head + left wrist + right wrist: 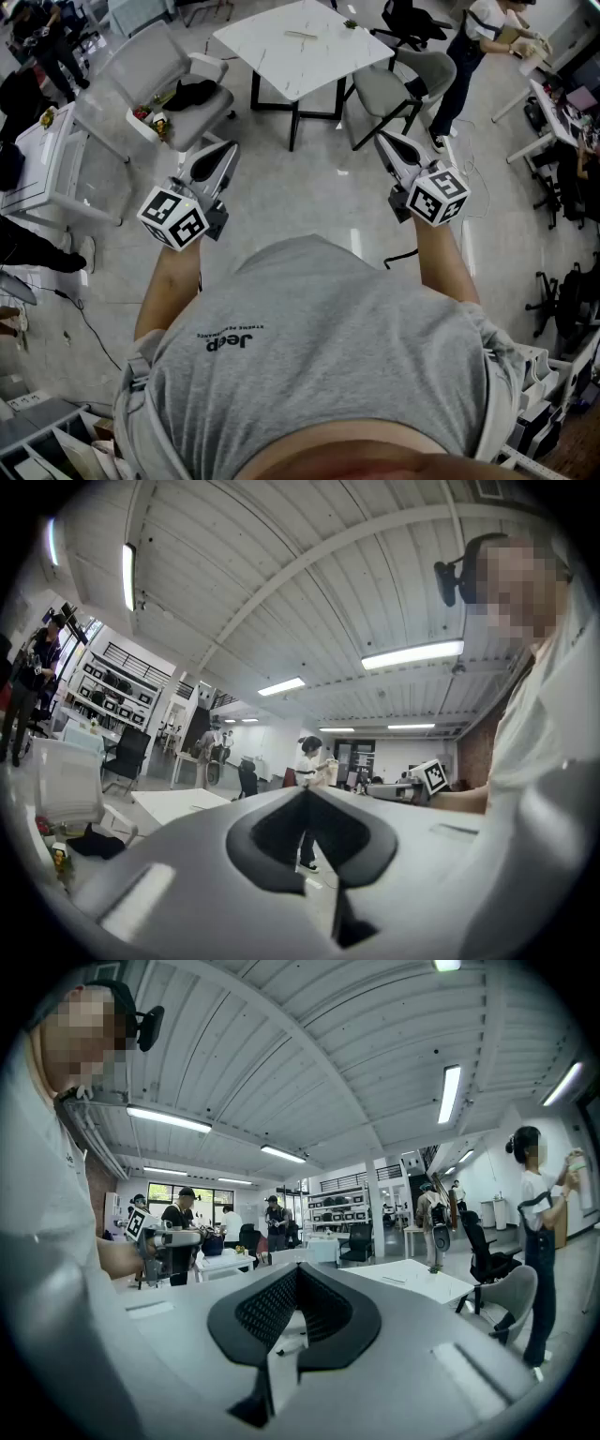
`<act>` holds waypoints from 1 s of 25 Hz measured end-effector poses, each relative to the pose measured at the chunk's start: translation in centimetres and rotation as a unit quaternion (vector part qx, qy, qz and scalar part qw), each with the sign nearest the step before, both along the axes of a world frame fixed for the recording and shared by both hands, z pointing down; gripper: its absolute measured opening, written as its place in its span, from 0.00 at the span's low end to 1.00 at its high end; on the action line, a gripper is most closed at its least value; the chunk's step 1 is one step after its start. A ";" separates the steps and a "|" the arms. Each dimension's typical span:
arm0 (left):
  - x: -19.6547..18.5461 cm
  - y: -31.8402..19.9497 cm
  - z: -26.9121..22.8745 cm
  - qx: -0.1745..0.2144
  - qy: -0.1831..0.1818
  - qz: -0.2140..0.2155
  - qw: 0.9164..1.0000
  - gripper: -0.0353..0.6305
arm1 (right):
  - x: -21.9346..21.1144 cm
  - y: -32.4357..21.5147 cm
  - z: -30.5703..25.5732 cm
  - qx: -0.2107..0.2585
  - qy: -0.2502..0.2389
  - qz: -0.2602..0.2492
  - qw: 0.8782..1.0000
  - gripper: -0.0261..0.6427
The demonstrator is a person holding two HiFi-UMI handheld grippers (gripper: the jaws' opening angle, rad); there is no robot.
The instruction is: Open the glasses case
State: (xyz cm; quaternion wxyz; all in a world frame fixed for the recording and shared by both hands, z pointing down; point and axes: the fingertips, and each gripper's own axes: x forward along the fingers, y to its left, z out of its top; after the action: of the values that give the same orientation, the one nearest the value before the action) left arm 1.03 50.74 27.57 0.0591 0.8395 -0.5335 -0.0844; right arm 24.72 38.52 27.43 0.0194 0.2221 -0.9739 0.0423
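The left gripper (228, 148) and right gripper (382, 139) were both closed and empty at mid-frame. A small flat item, possibly the glasses case (302, 35), lay well apart on the white table (281, 66), top centre.

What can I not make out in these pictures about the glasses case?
- Glasses case: none recognisable. The thin object on the white table in the head view is too small to name.
- Table top, both gripper views: nearly edge-on, items on it too small.
- Person's feet, head view: hidden by the grey shirt.
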 end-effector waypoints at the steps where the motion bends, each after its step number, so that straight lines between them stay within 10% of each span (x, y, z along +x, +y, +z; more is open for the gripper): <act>1: 0.0 -0.1 0.0 0.000 0.001 0.000 1.000 0.12 | 0.0 0.0 0.0 0.000 0.000 -0.001 1.000 0.04; 25: 3.0 -1.6 -0.3 0.004 0.014 0.015 1.000 0.15 | 2.1 -1.6 0.4 -0.006 -0.002 -0.018 1.000 0.05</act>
State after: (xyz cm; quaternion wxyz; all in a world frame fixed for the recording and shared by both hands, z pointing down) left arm 4.00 49.11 27.24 0.0640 0.8465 -0.5194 -0.0974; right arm 26.87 36.96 27.80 0.0192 0.2046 -0.9775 0.0480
